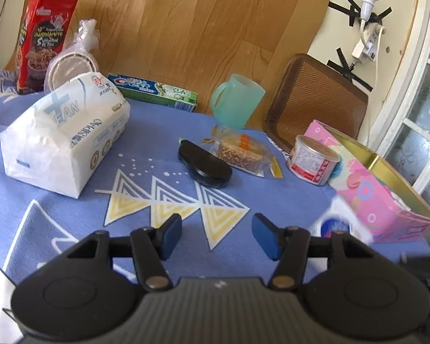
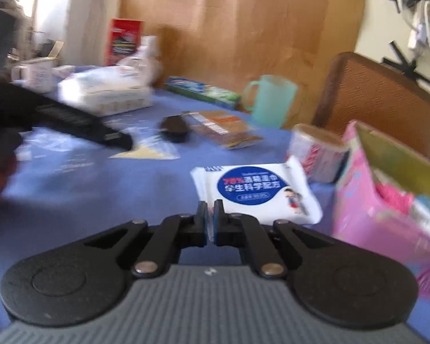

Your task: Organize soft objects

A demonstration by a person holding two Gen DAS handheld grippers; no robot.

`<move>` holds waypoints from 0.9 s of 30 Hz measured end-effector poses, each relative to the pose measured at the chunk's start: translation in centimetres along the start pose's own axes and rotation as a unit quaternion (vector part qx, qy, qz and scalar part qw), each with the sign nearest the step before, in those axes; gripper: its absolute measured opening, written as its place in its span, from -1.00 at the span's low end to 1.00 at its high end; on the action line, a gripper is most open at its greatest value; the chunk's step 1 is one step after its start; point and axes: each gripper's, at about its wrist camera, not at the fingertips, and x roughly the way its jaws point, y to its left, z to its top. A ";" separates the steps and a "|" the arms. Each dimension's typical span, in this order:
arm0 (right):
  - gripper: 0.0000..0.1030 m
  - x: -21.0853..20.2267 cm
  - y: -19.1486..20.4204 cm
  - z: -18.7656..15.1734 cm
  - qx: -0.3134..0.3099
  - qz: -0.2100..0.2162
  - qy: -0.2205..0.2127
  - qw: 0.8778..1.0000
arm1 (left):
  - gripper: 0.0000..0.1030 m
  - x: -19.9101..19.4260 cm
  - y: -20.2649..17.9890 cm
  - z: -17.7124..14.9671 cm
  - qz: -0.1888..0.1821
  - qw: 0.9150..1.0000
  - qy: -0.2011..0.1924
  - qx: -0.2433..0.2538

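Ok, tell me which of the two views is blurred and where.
Left wrist view: mostly sharp, tissue pack crisp; only the wet-wipes pack at lower right smears. Right wrist view: motion blur throughout, worst on the pink box and left edge.

I read "SIPIAO" on the white tissue pack (image 1: 66, 134); the wipes pack (image 2: 256, 192) beside the pink box (image 2: 367, 200) shows "75%" with Chinese characters.
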 end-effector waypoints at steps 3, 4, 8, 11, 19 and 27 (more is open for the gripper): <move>-0.90 -2.5 1.2 -0.8 0.002 0.053 -0.005 0.999 | 0.08 0.0 -0.2 0.1 -0.028 0.999 0.016 -0.007; -0.88 -3.3 1.1 -1.0 0.012 0.068 -0.012 0.998 | 0.08 0.1 -0.5 0.1 -0.041 0.999 0.022 -0.006; 0.16 -4.7 -1.0 -1.4 0.072 0.063 -0.018 0.995 | 0.22 0.3 -3.2 0.2 -0.085 0.995 0.034 0.029; 0.29 -5.0 -1.8 -2.1 0.083 0.042 -0.008 0.996 | 0.30 0.9 -5.8 -0.1 -0.103 0.991 0.043 0.068; 0.41 -3.2 -0.8 -3.1 0.064 0.031 0.018 0.997 | 0.29 3.3 -10.5 -2.4 -0.100 0.983 0.083 0.127; 0.14 -2.4 -1.6 -2.4 0.083 0.014 -0.012 0.996 | 0.17 0.5 -12.5 -2.2 -0.096 0.982 0.067 0.146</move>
